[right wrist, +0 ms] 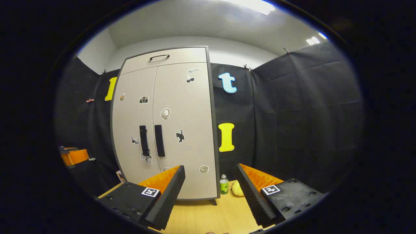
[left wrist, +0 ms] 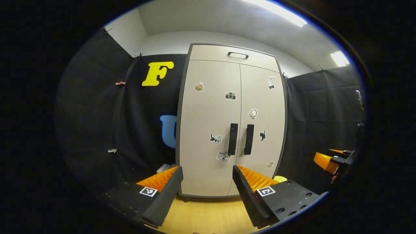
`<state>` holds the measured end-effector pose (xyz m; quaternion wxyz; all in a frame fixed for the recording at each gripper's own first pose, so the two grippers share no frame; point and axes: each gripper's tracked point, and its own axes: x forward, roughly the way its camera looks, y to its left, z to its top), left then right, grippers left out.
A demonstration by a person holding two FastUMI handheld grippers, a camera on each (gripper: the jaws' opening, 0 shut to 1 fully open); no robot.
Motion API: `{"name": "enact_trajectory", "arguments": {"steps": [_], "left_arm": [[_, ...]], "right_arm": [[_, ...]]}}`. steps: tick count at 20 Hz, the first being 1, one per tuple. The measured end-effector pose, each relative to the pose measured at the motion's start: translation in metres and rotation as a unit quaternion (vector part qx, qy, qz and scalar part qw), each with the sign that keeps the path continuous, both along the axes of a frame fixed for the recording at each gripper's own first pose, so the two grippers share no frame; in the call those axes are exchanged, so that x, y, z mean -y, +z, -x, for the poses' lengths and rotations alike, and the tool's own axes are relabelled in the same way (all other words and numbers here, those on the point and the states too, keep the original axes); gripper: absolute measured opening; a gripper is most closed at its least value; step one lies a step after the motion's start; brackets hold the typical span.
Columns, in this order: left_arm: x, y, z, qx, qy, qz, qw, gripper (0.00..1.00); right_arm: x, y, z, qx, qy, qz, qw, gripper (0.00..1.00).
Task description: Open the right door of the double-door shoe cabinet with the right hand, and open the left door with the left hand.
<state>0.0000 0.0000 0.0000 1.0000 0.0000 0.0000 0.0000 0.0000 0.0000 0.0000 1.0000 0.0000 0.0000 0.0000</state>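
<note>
2 closed doors, 2 released tools, both standing off from the shoe cabinet (left wrist: 208, 130).

Right tool (right wrist: 209, 191) hangs with fingers spread, grasping nothing; the right door's handle (right wrist: 159, 140), an upright bar, lies ahead and to its left, just beside the centre seam. Left tool (left wrist: 208, 191), equally spread, faces the left door's handle (left wrist: 232, 138) almost straight ahead. Beside the cabinet's right foot on the desk (right wrist: 224, 211) stand a small bottle (right wrist: 224, 184) and a yellow lump (right wrist: 237, 188). Cabinet contents are hidden.

Matt, smooth shoe cabinet (left wrist: 208, 130) doors (glossy black handles (left wrist: 232, 139)) — pale wood-grain floor (left wrist: 208, 214), matt cloth wall (left wrist: 94, 113).
</note>
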Motion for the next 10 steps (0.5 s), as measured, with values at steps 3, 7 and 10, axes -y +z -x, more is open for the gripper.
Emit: {"name": "enact_trajectory", "arguments": {"steps": [3,7,10], "left_arm": [[-0.006,-0.005,-0.003,-0.004,0.001,-0.005,1.0,0.95],[-0.011,-0.012,-0.009,-0.011,0.006,-0.01,1.0,0.95],[-0.015,-0.015,-0.013,-0.016,0.008,-0.004,1.0,0.95]], "right_arm": [[-0.01,0.001,-0.005,0.002,0.007,0.011,1.0,0.98],[-0.024,0.0,-0.009,0.002,0.019,0.018,1.0,0.98],[-0.029,-0.007,-0.013,-0.005,0.023,0.025,0.999,0.98]]}}
